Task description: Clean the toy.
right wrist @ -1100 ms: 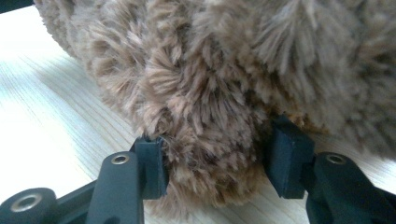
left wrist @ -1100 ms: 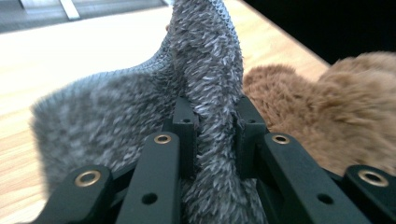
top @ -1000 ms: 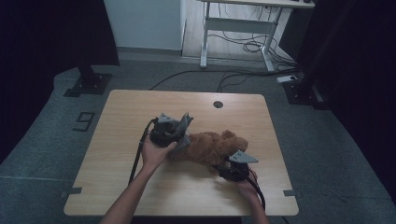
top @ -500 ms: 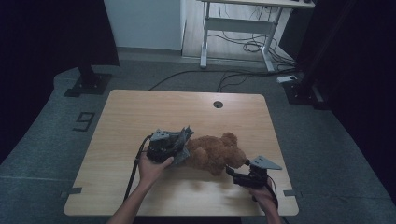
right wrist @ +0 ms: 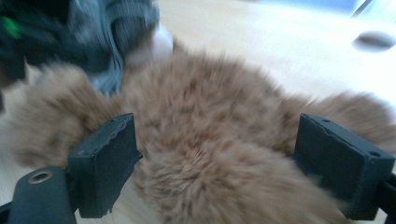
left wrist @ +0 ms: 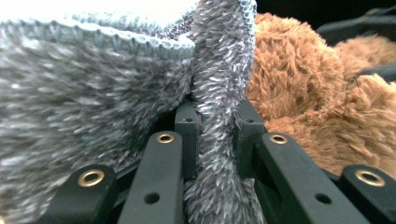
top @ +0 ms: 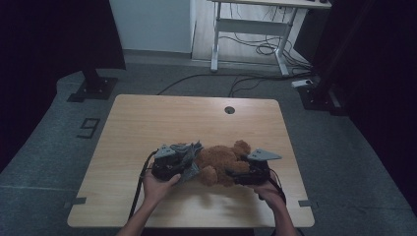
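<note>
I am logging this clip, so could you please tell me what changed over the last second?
The left gripper, shut on the grey knit garment, came nearer the person. The right gripper swung round and now straddles the brown teddy bear, jaws open. The bear stayed on the table.

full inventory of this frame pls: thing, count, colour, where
teddy bear: 1, brown, lying on the near half of the table between the two grippers
knit garment: 1, grey fuzzy, at the bear's left end, a fold pinched in the left jaws
table: 1, light wood, centre, with a round cable hole near the far edge
desk frame: 1, white, on the floor behind the table, cables under it
stand bases: 2, black, on the floor left and right of the table
left hand-held gripper: 1, black, shut on the garment
right hand-held gripper: 1, black, jaws open around the bear
hands: 2, near edge
</note>
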`<state>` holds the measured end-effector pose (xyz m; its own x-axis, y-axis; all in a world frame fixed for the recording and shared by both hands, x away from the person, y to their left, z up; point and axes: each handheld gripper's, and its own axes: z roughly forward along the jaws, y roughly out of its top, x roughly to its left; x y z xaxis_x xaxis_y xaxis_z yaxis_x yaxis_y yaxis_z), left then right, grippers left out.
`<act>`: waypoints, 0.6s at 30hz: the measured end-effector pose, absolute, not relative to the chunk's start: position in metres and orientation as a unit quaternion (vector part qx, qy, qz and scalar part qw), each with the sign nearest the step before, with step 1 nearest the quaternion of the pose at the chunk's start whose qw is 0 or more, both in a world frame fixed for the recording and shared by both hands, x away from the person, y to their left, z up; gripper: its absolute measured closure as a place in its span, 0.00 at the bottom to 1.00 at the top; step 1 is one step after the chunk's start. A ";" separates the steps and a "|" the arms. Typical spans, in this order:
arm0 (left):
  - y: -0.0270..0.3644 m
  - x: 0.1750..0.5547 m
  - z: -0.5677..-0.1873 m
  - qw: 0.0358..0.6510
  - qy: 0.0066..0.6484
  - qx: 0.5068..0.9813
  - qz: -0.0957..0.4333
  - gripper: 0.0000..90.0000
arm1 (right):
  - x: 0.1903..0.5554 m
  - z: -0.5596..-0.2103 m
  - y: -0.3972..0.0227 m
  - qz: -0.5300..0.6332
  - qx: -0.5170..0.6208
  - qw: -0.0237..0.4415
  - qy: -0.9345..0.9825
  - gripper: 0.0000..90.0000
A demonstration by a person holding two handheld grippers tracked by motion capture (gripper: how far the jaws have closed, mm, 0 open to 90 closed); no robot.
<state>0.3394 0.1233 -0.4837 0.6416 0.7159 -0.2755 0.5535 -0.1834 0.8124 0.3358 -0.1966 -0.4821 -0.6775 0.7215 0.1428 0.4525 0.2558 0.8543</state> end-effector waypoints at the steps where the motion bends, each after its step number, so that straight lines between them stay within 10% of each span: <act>1: 0.124 0.339 -0.484 0.487 0.414 0.764 0.084 0.85 | 0.337 -0.490 -0.193 0.467 0.379 0.135 0.787 0.15; 7: 0.119 0.338 -0.487 0.485 0.412 0.765 0.099 0.85 | 0.343 -0.524 -0.190 0.462 0.413 0.110 0.777 0.27; 18: 0.123 0.330 -0.477 0.502 0.425 0.749 0.074 0.83 | 0.347 -0.526 -0.185 0.449 0.405 0.198 0.772 0.40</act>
